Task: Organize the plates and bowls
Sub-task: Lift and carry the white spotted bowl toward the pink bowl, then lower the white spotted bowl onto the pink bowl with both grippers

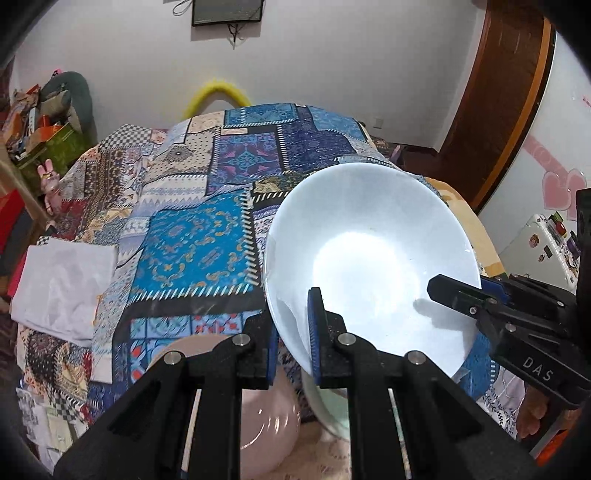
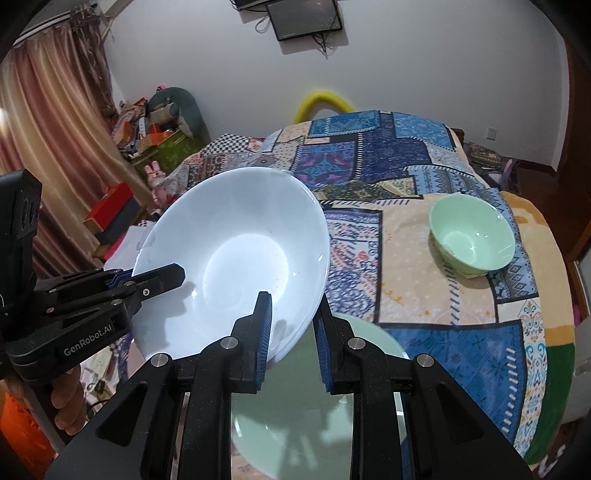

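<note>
holding a wide white glossy ceramic bowl (image 2: 232, 258) tilted above the patchwork bedspread (image 1: 192, 236), left gripper (image 1: 293, 332) and right gripper (image 2: 291, 332) pinching opposite rims; i judge it stiff, slippery, breakable.

Straight ahead of the tool a bed under a patchwork quilt (image 2: 406, 177) fills the room, with a white wall (image 2: 424, 74) beyond it carrying a dark framed screen (image 2: 304, 18). Far left hang pink-brown curtains (image 2: 48, 140) beside a heap of boxes (image 2: 155, 136). To the right stands a brown wooden door frame (image 1: 495, 103)
</note>
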Tool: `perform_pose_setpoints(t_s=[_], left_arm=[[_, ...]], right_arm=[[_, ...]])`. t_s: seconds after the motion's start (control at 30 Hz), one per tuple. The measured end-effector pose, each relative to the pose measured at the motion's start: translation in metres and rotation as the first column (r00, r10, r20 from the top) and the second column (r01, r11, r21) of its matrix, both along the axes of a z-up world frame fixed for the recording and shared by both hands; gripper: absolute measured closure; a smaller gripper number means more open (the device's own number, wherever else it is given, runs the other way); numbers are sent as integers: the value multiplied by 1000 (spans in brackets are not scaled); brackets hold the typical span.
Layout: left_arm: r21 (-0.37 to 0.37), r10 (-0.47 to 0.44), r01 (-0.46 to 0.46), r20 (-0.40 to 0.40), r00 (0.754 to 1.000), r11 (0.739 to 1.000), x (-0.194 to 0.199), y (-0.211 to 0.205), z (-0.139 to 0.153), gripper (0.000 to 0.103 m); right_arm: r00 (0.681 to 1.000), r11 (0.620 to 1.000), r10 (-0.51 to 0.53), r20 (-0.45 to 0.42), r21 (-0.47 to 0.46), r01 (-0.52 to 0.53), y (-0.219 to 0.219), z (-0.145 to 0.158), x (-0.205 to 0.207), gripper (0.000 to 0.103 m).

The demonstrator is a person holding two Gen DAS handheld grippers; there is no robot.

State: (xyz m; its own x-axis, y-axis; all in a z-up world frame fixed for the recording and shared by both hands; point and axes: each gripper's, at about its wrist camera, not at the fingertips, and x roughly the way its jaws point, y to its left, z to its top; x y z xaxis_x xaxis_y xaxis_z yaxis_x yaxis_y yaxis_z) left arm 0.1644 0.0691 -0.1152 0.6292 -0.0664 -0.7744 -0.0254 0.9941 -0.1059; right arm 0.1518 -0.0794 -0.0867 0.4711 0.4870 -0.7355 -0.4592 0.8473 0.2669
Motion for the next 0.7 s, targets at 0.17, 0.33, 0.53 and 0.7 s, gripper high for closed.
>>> perform_pose_setpoints(t_s=[0.17,0.33,0.53,0.7], left_arm=[[12,26,-26,7,1000,1000,-20,8,0,90],[4,56,-56,1,998,998,-35,21,-3,90],[6,96,-96,-6,995,995,-50,38,-9,90],[23,123,-123,-12,992,992,-58,51,-18,90]], right_arm=[[1000,1000,24,11,-4,-24,12,0,-14,82],[999,999,47,6,12,-47,22,-1,-22,82],[997,997,80,-2,23,-80,38,-6,-32,82],[994,994,110,-17,24,-109,53,-14,-36,82]])
